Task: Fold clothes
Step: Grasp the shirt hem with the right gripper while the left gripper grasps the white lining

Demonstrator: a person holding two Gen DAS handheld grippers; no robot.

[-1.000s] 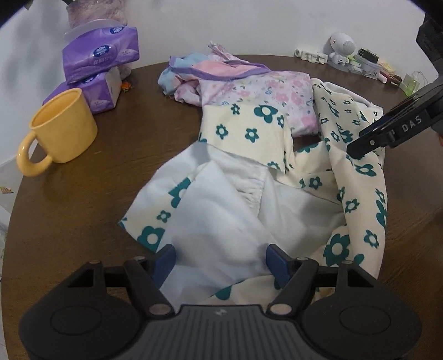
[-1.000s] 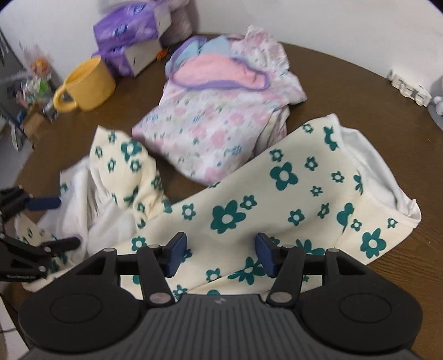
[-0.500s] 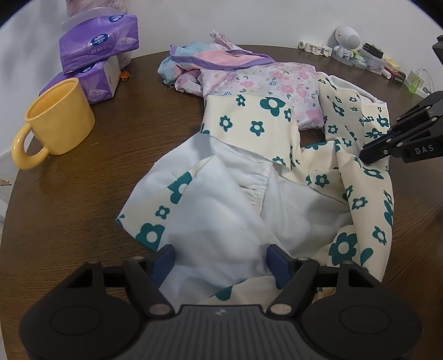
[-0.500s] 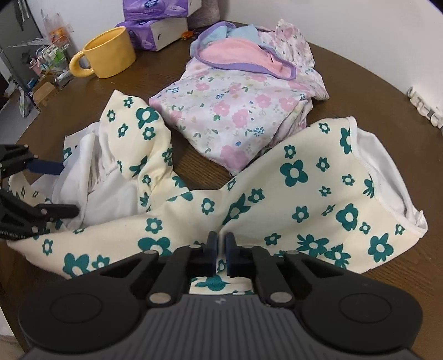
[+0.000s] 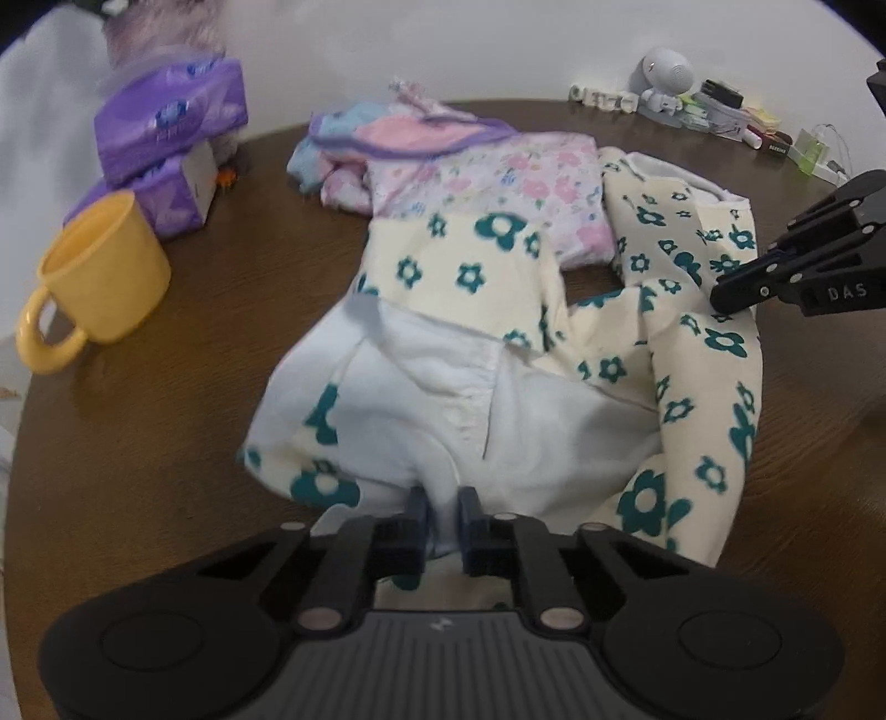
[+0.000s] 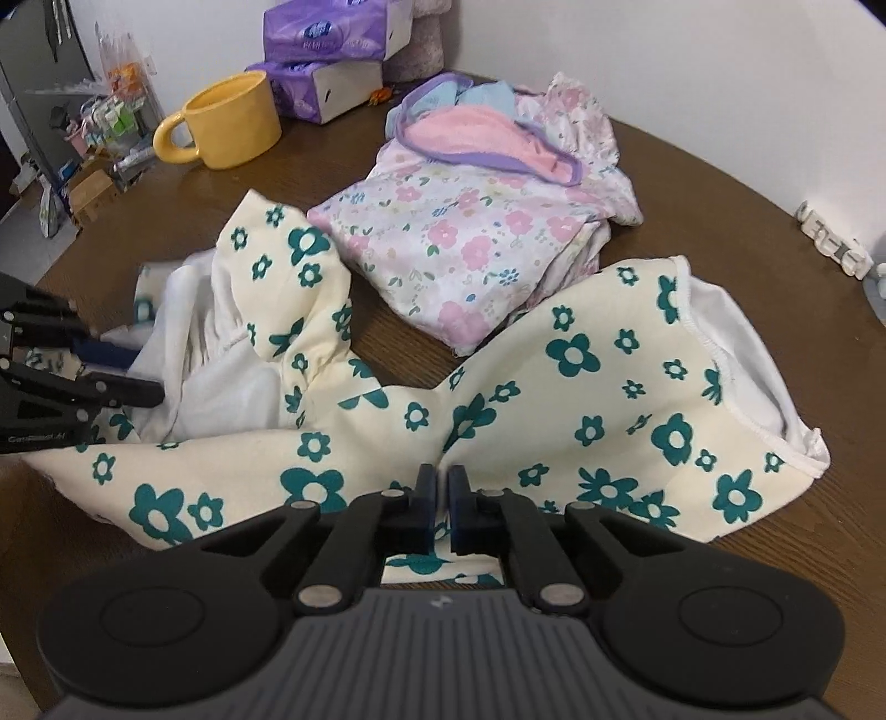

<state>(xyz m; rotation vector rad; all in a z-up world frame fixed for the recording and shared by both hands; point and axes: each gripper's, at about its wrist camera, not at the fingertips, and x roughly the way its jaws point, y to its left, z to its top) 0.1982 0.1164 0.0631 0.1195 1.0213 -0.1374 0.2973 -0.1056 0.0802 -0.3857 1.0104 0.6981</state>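
A cream garment with teal flowers (image 5: 470, 266) (image 6: 609, 387) lies crumpled on the round brown table (image 5: 138, 415), its white inside showing near me. My left gripper (image 5: 441, 498) is closing, and its pads pinch a bunch of the white inner fabric at the near edge. In the right wrist view it (image 6: 138, 371) sits at the garment's left end. My right gripper (image 6: 442, 479) is shut on a fold of the flowered cloth along the near edge, and the cloth puckers toward its jaws. Its tip (image 5: 720, 293) shows at the right in the left wrist view.
A folded pile of pink-flowered clothes (image 5: 498, 177) (image 6: 470, 232) lies just behind the garment. A yellow mug (image 5: 105, 266) (image 6: 232, 122) and purple tissue packs (image 5: 171, 122) (image 6: 332, 33) stand at the left. Small trinkets (image 5: 664, 72) line the back right edge.
My left jaws have gone from wide apart to pinched on the white fabric. The right jaws shut on the flowered cloth and shifted a little, bunching it.
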